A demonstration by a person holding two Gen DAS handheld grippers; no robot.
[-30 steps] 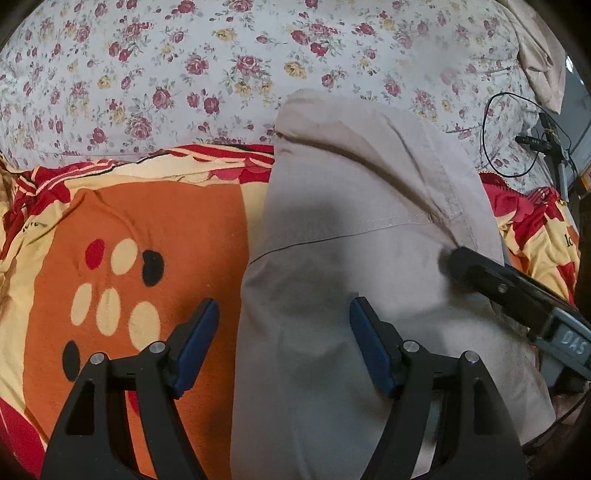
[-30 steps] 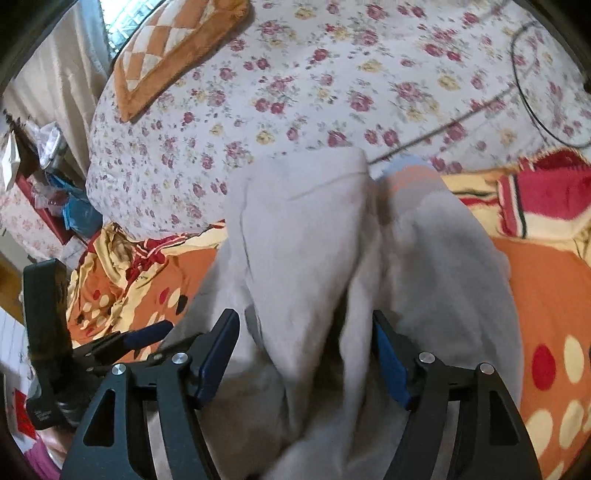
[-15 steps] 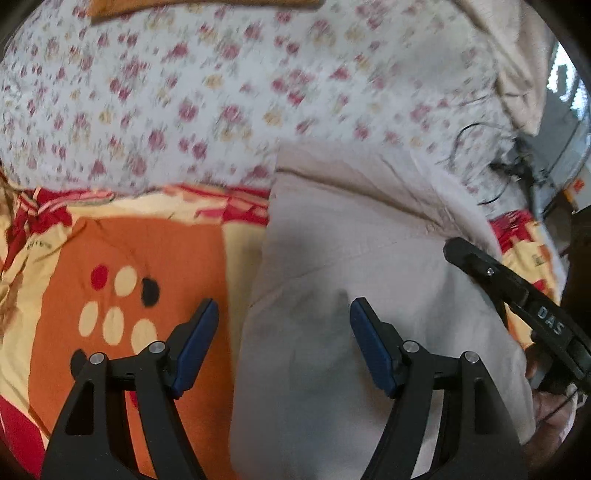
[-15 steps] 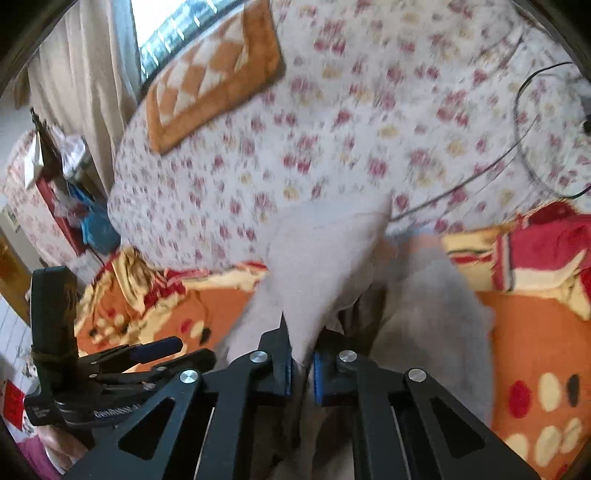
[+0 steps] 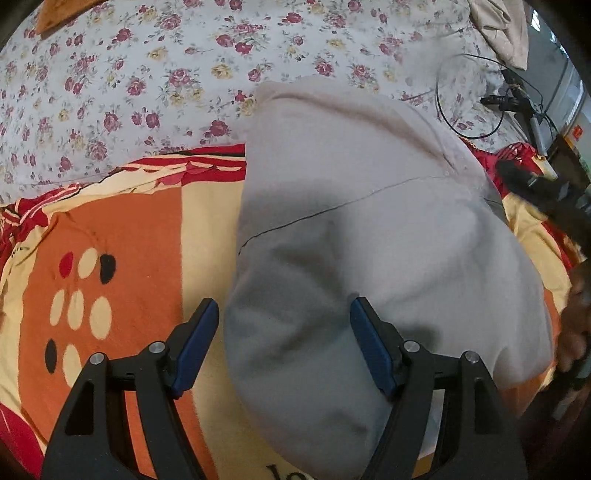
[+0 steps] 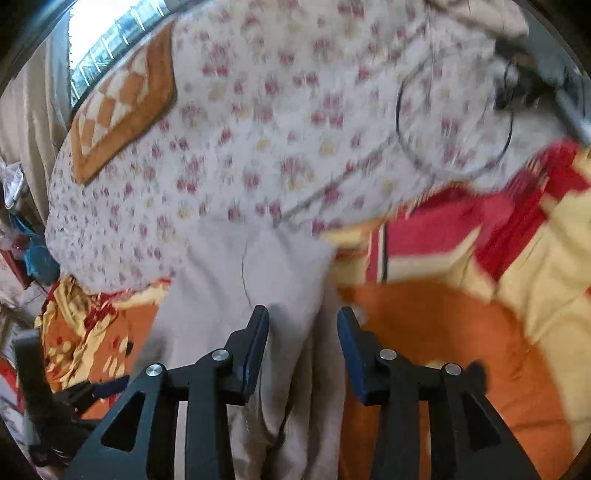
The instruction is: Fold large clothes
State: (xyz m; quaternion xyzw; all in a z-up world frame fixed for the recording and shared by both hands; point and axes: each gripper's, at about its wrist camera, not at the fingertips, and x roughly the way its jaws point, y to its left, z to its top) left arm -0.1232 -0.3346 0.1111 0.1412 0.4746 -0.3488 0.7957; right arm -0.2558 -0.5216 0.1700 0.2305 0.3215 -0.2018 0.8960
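A large grey garment (image 5: 369, 221) lies folded in a long bundle on the blanket, with a dark seam across it. My left gripper (image 5: 282, 314) is open and hangs just above the bundle's near left edge, one pad over the blanket and the other over the cloth. In the right wrist view, which is blurred, the garment (image 6: 236, 280) runs away from me. My right gripper (image 6: 303, 321) stands over its right edge with its jaws opening. Cloth lies below and between the pads, which do not press on it. The right gripper's black body (image 5: 543, 188) shows at the far right.
An orange, red and cream blanket (image 5: 110, 240) lies under the garment, with a floral sheet (image 5: 147, 74) behind it. A black cable (image 5: 469, 96) loops at the back right, near a beige cloth (image 5: 502, 29). An orange checked cushion (image 6: 122, 107) lies far left. A hand (image 5: 576, 325) is at the right edge.
Half a second ago the right gripper was shut on a raised fold of the garment. Now its jaws are apart, the fold lies flat, and the gripper has swung right. The left gripper shifted slightly.
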